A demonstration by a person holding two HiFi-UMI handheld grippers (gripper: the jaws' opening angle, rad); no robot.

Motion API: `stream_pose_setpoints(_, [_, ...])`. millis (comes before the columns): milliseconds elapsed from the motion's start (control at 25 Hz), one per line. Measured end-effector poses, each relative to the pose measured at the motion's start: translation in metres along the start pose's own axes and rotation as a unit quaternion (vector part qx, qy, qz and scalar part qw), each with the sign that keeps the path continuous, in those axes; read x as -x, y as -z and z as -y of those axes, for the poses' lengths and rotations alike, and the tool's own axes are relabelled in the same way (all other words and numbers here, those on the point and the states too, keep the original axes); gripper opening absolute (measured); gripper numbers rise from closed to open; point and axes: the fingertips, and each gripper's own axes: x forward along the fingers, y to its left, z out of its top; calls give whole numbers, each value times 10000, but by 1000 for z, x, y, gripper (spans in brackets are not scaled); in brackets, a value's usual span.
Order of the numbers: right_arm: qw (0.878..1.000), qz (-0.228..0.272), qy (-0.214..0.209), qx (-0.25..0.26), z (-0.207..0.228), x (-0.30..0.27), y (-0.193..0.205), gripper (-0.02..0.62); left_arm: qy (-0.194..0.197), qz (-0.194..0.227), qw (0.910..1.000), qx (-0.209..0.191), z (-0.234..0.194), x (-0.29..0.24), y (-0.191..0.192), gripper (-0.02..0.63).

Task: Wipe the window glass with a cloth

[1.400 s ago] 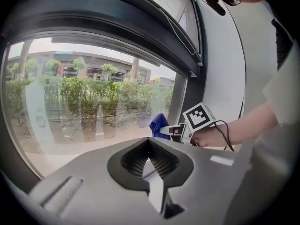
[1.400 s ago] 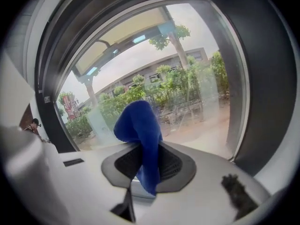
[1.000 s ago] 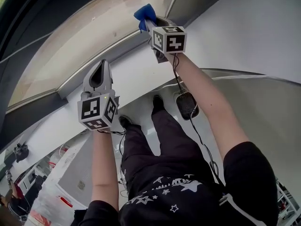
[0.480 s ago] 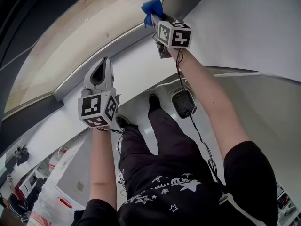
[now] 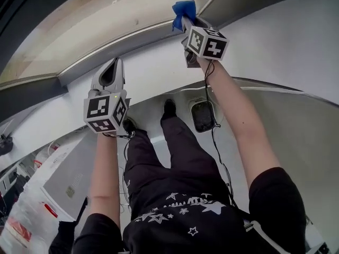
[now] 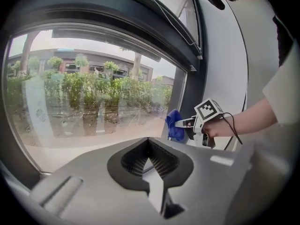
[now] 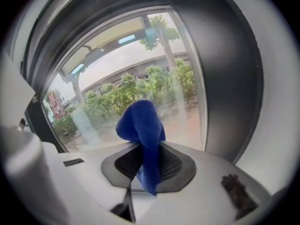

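Right gripper: mine, pinching blue cloth, held up near window glass, contact unclear. Left gripper: pressed together, empty. Step: wiping, I judge. Next needs: cloth pressed flat, swept across pane.

Head view: right gripper jaw tips are buried under the cloth and behind its own marker cube, so can't tell whether the cloth touches the window glass. Right gripper view: cloth covers the spot where the pads meet; dark smudge on the housing is too blurred to identify. Left gripper view: glass cropped at left and top by the lens rim. One shoe is half hidden behind the left gripper.
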Motion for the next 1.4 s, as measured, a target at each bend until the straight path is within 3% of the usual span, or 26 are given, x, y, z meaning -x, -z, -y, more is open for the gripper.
stream_pose_setpoints(400, [9929,-583,-984,334,-189,-34,70,74,-979,137,9942,414,-111,108,37,9])
stream_pose_setpoints(640, [9765,-991,-1730,819,-327,-57,123,74,-1732,208,9811,835,-196,185,79,9])
stream_pose_setpoints(840, [9592,-1195,-2219,1283,-427,-77,164,74,-2074,262,9728,993,-245,232,107,9])
stream_pose_setpoints(1240, [9480,-1332,-2365,1661,-549,-148,233,74,-2575,389,9521,1602,-333,290,165,9])
stream_pose_setpoints(1400, [9474,-1321,-2324,1758,-572,-167,243,75,-2462,347,9539,1679,-350,285,174,9])
